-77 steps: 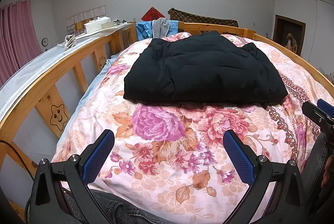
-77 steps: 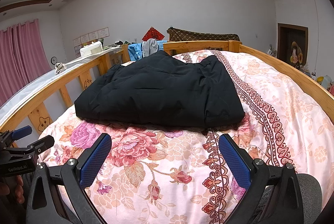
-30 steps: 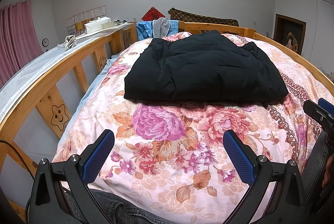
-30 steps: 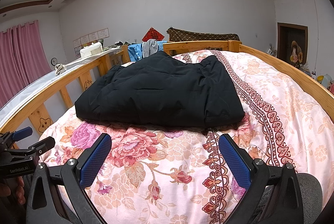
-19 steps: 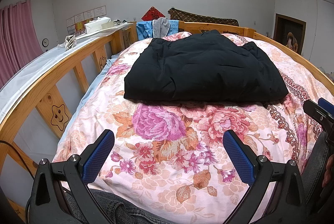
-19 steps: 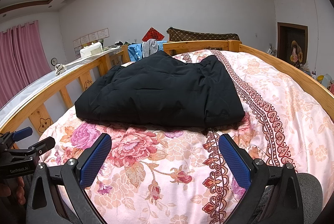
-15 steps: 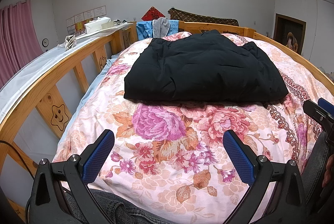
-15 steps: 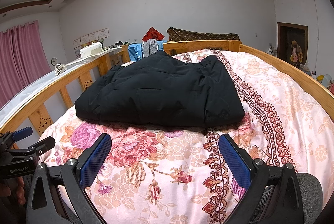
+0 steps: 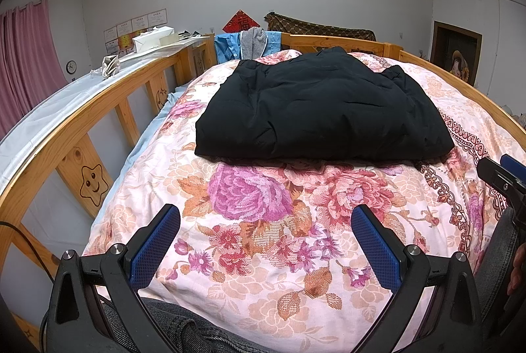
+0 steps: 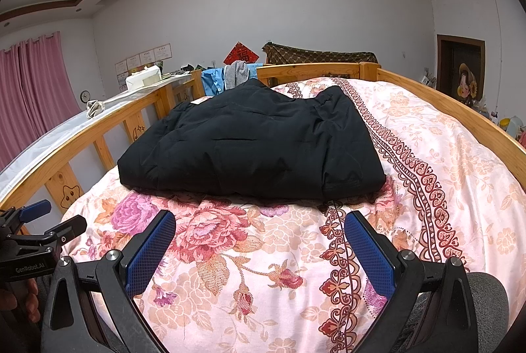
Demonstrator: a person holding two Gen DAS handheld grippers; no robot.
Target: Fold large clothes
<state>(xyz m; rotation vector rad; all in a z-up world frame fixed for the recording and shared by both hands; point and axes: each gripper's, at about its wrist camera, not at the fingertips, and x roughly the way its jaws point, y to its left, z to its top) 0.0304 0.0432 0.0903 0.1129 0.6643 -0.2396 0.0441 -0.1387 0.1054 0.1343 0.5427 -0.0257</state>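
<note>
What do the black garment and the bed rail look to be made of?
Black garment: probably padded synthetic, matte, going by its puffy, softly creased surface. Bed rail: light wood with a clear finish; knots and grain show.

The white lettering "GenRobot.AI" stands on the black body of the left gripper [image 10: 42, 229], seen at the near left edge of the right wrist view. On the far wall hangs a red diamond-shaped paper [image 9: 242, 21] bearing one dark Chinese character, which looks like 福, though it is small. Left of it on the same wall a row of certificates [image 9: 136, 25] carries print too small to read. Nothing else legible shows.
</note>
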